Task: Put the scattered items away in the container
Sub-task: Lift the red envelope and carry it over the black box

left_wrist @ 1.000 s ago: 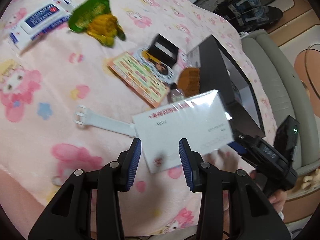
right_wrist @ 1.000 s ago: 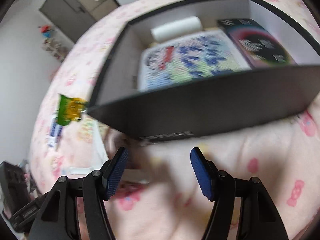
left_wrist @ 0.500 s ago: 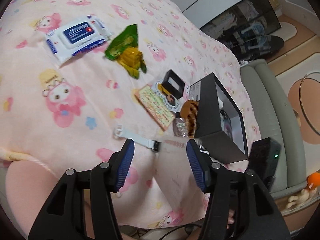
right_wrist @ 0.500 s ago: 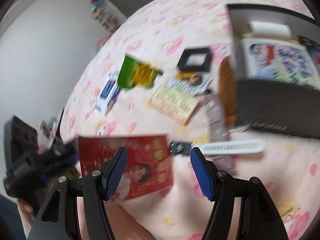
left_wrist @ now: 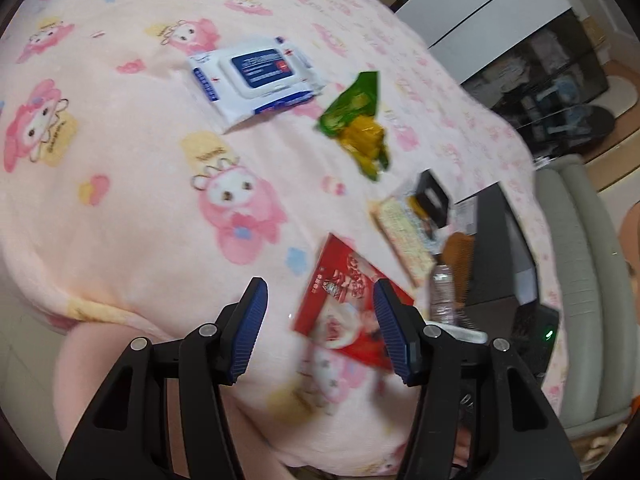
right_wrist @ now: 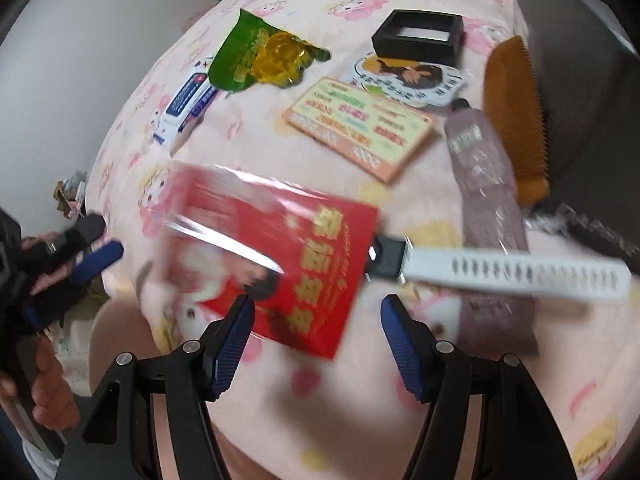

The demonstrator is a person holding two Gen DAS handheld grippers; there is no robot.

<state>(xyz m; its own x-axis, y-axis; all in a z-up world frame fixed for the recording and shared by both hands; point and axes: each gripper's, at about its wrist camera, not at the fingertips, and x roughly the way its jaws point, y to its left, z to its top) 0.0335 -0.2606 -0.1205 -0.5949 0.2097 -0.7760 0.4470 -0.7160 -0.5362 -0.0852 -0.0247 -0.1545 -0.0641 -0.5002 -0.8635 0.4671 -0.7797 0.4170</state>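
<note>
Red packet (right_wrist: 276, 256) lies flat on pink blanket (left_wrist: 132, 184), beside white strap (right_wrist: 516, 274). Both my grippers, left (left_wrist: 318, 330) and right (right_wrist: 316, 344), gape empty above it. Black box (left_wrist: 494, 248) stands near.

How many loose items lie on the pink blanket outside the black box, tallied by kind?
Packets and sleeves: 3 (wipes pack, green snack bag, red packet)
Cards and stickers: 2 (orange card, sticker)
Small black box: 1
Comb: 1
Tube: 1
Watch strap: 1
Total: 9
</note>
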